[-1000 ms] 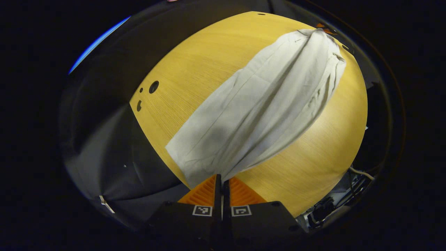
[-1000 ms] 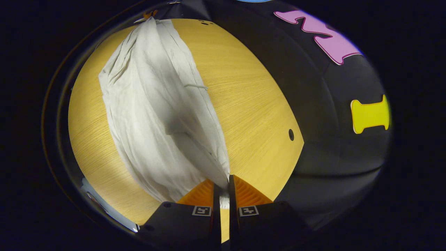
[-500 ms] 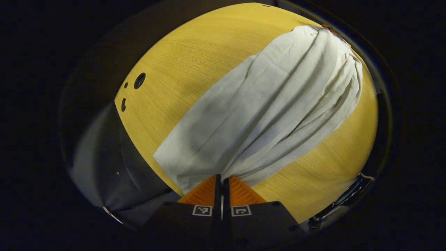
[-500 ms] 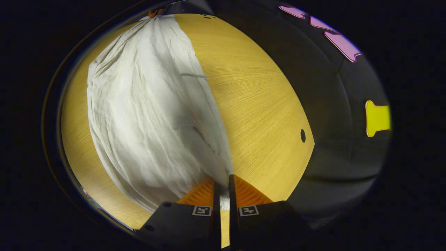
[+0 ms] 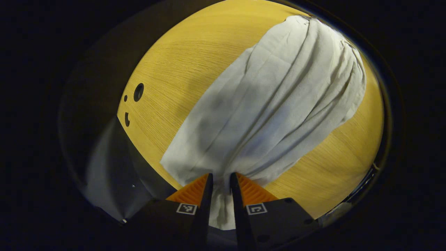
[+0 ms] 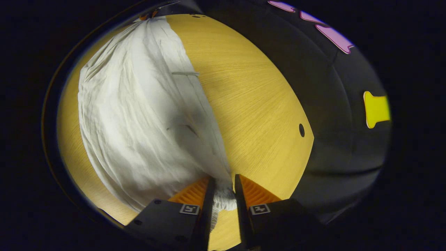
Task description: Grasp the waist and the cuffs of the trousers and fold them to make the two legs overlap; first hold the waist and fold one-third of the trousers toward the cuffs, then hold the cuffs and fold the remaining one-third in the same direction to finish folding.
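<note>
Trousers [image 5: 275, 94] being laid on table [image 5: 181, 66]; left gripper [image 5: 220, 177] and right gripper [image 6: 223, 179] being opened, cloth between fingers. Cloth edges being let down flat, slowly.

Opposite close downward views, shared trousers [image 5: 278, 101] [image 6: 139, 115]

Pale off-white, creased cotton trousers [image 5: 275, 104] lie across a honey-yellow wooden table [image 5: 181, 62] with fine straight grain, dotted by small dark round holes [image 5: 138, 92] at its left side.
</note>
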A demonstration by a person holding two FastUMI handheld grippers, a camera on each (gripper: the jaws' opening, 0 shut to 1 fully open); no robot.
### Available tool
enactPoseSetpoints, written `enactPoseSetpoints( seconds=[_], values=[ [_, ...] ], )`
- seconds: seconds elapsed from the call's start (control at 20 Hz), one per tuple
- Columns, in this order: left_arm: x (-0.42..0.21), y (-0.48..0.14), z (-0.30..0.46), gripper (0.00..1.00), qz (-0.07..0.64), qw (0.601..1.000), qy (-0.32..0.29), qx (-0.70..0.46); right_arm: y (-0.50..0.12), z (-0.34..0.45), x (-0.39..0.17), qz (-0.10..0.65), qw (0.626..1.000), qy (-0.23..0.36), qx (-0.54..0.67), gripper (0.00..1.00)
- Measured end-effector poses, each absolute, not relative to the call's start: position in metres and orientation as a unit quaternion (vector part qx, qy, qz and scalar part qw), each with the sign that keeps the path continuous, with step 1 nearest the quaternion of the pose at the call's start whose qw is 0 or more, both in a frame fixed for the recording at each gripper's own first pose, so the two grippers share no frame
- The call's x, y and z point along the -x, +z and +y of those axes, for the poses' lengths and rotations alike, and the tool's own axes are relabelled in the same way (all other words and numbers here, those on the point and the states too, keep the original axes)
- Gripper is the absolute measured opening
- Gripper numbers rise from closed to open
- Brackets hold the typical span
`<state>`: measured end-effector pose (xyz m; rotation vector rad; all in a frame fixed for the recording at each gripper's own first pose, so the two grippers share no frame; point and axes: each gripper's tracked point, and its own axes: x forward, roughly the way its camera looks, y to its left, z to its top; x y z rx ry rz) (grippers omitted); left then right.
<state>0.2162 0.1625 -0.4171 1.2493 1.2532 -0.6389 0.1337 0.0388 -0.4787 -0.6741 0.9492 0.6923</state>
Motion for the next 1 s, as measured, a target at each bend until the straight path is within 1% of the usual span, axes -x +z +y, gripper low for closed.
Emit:
enactPoseSetpoints(
  seconds=[0.05, 0.1, 0.15, 0.25, 0.35, 0.4, 0.5, 0.55, 0.65, 0.7, 0.75, 0.8, 0.9, 1.0],
  values=[
    [-0.221, -0.414, 0.165, 0.47, 0.533, 0.587, -0.266, -0.548, -0.477, 0.034, -0.135, 0.443, 0.783, 0.311, 0.306, 0.54],
    [-0.226, -0.408, 0.168, 0.53, 0.525, 0.584, -0.26, -0.561, -0.475, 0.036, -0.136, 0.444, 0.787, 0.307, 0.298, 0.59],
    [-0.231, -0.403, 0.172, 0.69, 0.519, 0.581, -0.255, -0.573, -0.474, 0.033, -0.136, 0.447, 0.787, 0.306, 0.294, 0.69],
    [-0.221, -0.396, 0.184, 1.0, 0.534, 0.561, -0.253, -0.58, -0.475, 0.034, -0.135, 0.441, 0.785, 0.31, 0.305, 0.69],
    [-0.211, -0.391, 0.215, 0.99, 0.552, 0.534, -0.231, -0.598, -0.474, 0.034, -0.136, 0.433, 0.781, 0.312, 0.323, 0.68],
    [-0.205, -0.387, 0.233, 0.99, 0.559, 0.53, -0.21, -0.603, -0.474, 0.033, -0.136, 0.432, 0.78, 0.311, 0.329, 0.68],
    [-0.191, -0.383, 0.259, 0.99, 0.57, 0.538, -0.173, -0.596, -0.468, 0.033, -0.138, 0.43, 0.784, 0.303, 0.33, 0.69],
    [-0.181, -0.382, 0.266, 0.98, 0.574, 0.549, -0.161, -0.586, -0.467, 0.033, -0.139, 0.43, 0.788, 0.301, 0.321, 0.73],
    [-0.164, -0.384, 0.268, 0.98, 0.569, 0.577, -0.145, -0.567, -0.459, 0.024, -0.135, 0.433, 0.798, 0.291, 0.304, 0.74],
    [-0.163, -0.375, 0.277, 0.98, 0.561, 0.596, -0.14, -0.556, -0.451, 0.018, -0.131, 0.433, 0.804, 0.284, 0.293, 0.75],
    [-0.159, -0.374, 0.267, 0.98, 0.55, 0.621, -0.14, -0.54, -0.444, 0.011, -0.13, 0.432, 0.811, 0.274, 0.283, 0.88],
    [-0.147, -0.376, 0.255, 0.98, 0.54, 0.642, -0.139, -0.526, -0.437, 0.002, -0.128, 0.433, 0.818, 0.261, 0.275, 0.87],
    [-0.137, -0.374, 0.235, 0.98, 0.512, 0.693, -0.133, -0.489, -0.421, -0.014, -0.121, 0.436, 0.838, 0.225, 0.239, 0.92],
    [-0.124, -0.37, 0.211, 0.97, 0.483, 0.742, -0.127, -0.447, -0.405, -0.023, -0.114, 0.439, 0.863, 0.18, 0.174, 0.94]
  ],
)
